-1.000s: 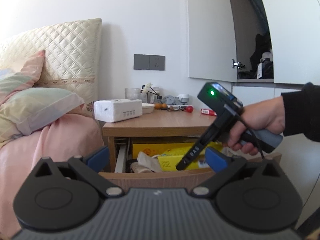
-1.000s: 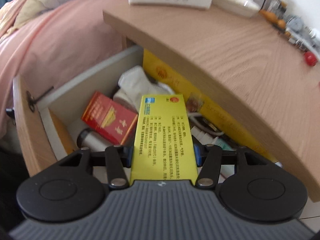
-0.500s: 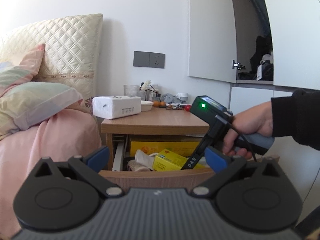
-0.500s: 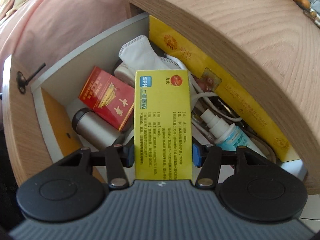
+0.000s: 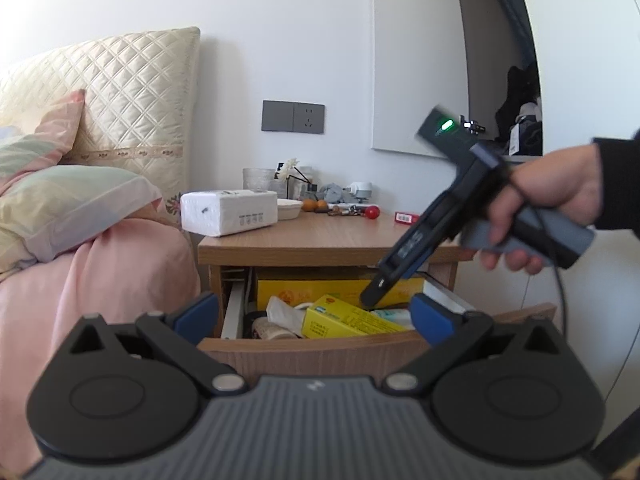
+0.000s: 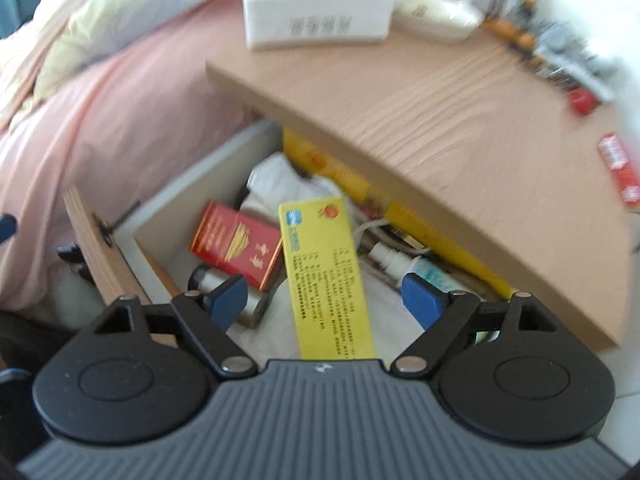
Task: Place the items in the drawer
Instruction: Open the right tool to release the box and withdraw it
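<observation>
— Released since a moment ago, the yellow box (image 6: pixel 326 276) lies in the drawer (image 6: pixel 100 252), just beside the red box (image 6: pixel 236 244).
— And your hand-held grippers?
— Right hand-held gripper (image 6: pixel 326 298) spread above that yellow box; left hand-held gripper (image 5: pixel 316 314) spread, empty.

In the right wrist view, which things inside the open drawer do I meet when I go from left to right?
Red box → yellow box → small white spray bottle.

"DAS" on right hand-held gripper (image 5: pixel 416 240) shaft.
</observation>
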Action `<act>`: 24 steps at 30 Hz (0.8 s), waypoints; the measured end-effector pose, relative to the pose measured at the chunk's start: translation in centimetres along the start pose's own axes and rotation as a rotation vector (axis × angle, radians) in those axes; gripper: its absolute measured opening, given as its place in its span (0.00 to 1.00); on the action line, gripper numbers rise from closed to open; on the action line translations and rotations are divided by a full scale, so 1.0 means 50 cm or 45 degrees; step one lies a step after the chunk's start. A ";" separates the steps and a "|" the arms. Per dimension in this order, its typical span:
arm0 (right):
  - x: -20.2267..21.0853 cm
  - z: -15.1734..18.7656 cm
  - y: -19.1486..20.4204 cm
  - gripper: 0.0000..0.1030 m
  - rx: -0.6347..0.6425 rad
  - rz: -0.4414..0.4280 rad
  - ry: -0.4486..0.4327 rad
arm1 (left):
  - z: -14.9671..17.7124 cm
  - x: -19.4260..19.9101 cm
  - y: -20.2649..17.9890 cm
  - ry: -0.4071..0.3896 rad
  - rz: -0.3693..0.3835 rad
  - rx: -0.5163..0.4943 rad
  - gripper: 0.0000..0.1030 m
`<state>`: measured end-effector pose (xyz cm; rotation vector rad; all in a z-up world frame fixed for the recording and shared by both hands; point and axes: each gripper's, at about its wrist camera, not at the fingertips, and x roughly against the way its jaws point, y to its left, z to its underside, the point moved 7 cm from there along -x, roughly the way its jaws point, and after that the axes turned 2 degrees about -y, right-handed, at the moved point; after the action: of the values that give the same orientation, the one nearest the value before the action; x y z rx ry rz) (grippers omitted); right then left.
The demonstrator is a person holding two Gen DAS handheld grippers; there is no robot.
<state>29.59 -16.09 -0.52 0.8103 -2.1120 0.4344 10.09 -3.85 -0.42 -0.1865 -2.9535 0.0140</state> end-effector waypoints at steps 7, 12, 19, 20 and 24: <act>0.129 0.031 0.025 0.84 -0.126 0.113 -0.395 | -0.001 0.007 -0.002 -0.010 -0.006 0.003 1.00; 0.172 0.099 0.047 0.84 -0.280 0.057 -0.526 | 0.007 0.005 0.001 0.011 -0.030 -0.010 1.00; 0.192 0.170 0.080 0.84 -0.328 0.092 -0.663 | 0.007 0.008 0.003 0.008 -0.036 -0.007 1.00; 0.192 0.177 0.081 0.84 -0.344 0.090 -0.676 | 0.007 0.007 0.003 0.009 -0.037 -0.007 1.00; 0.186 0.206 0.077 0.84 -0.414 0.091 -0.741 | 0.008 0.005 0.004 0.013 -0.040 -0.010 1.00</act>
<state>16.83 -22.61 0.46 0.7261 -2.6580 -0.1366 9.79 -3.63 -0.79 -0.1408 -2.9462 -0.0032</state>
